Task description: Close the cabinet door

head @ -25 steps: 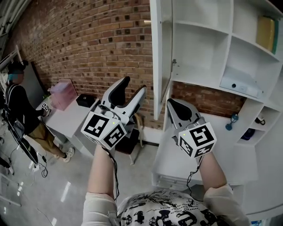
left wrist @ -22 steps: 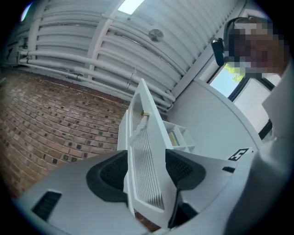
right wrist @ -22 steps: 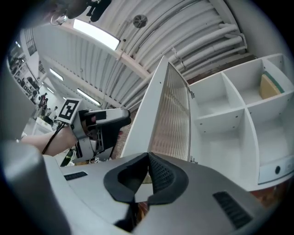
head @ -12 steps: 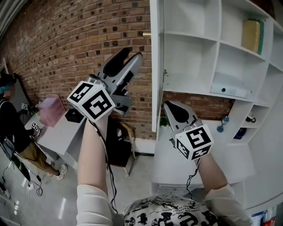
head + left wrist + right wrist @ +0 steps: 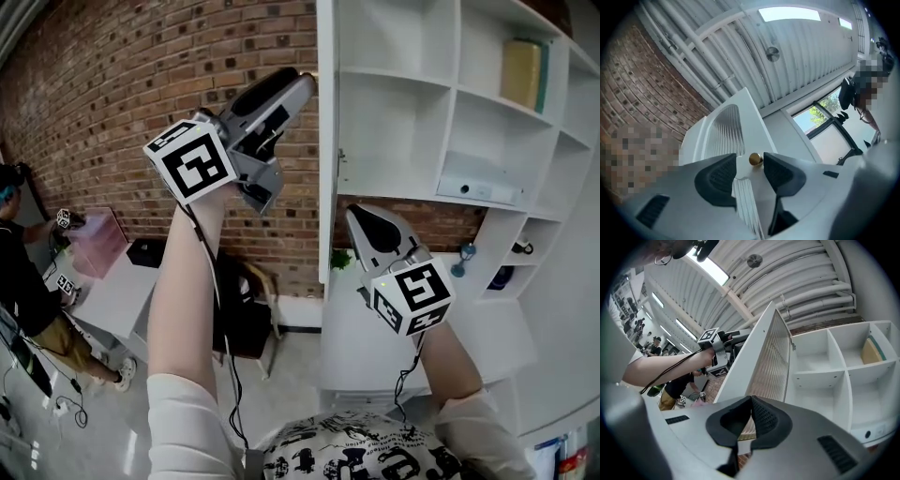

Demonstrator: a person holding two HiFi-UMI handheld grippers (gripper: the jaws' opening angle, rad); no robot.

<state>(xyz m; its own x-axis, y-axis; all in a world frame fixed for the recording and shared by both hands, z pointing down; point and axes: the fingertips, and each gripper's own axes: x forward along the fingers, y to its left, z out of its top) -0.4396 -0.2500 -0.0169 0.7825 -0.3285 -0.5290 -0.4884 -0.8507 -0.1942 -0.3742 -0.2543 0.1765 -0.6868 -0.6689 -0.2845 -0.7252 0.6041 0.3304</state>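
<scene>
Facing brick wall (image 5: pixel 112 84), white cabinet (image 5: pixel 398 127).

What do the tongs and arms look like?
Left tongs and right tongs: grey shells, black textured pads, white cubes with black square markers, black cables down forearms, white sleeves. Left jaws have just been closing, round gold knob between them.

- Cabinet door (image 5: pixel 326 141) stands open edge-on at twelve o'clock, barring sideways passage
- Brick wall (image 5: pixel 112 112) closes off eleven o'clock
- Shelf bays (image 5: pixel 403 122) at one o'clock offer room

Brick wall (image 5: pixel 141 94), pink box (image 5: pixel 94 241)
</scene>
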